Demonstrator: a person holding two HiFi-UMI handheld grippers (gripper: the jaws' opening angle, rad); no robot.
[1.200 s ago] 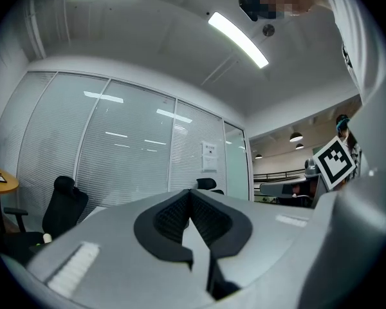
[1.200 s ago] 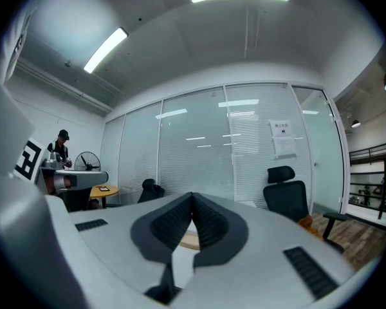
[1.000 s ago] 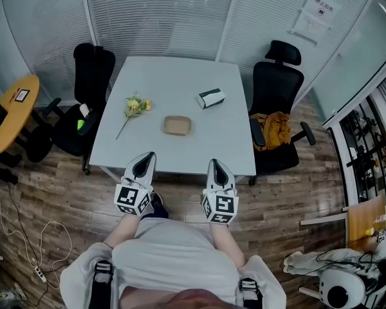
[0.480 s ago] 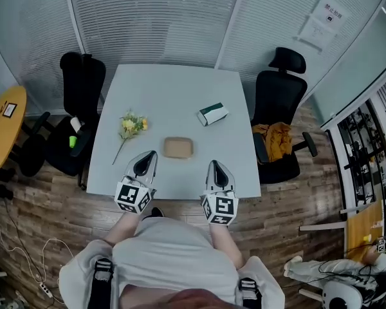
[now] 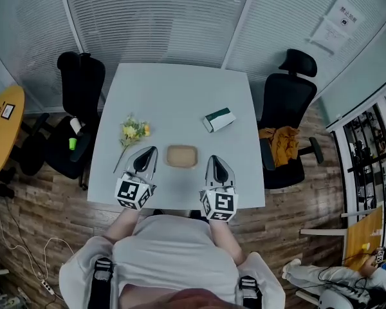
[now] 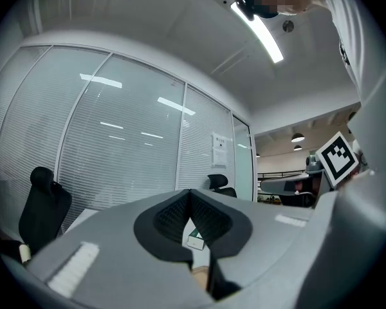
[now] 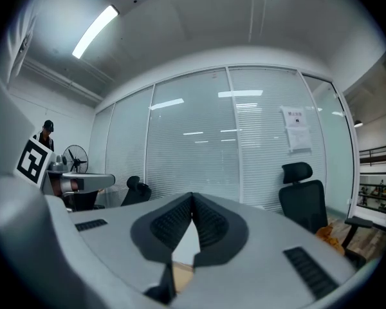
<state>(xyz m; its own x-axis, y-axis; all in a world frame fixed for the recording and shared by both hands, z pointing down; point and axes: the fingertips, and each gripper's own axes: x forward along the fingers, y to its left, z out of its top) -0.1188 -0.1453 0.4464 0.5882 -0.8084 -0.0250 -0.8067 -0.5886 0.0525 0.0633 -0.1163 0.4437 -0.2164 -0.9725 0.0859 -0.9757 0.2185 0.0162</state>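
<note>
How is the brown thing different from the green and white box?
The brown thing is tan with round corners; the box is green and white with sharp corners. The brown thing lies square to the table edge; the box lies askew. Both rest flat on the table.

Your head camera looks steeply down on the pale grey square worktop (image 5: 180, 89); your 2 gripper cameras sit low, facing the blind-covered glass wall (image 7: 199, 147) all 3 share.
</note>
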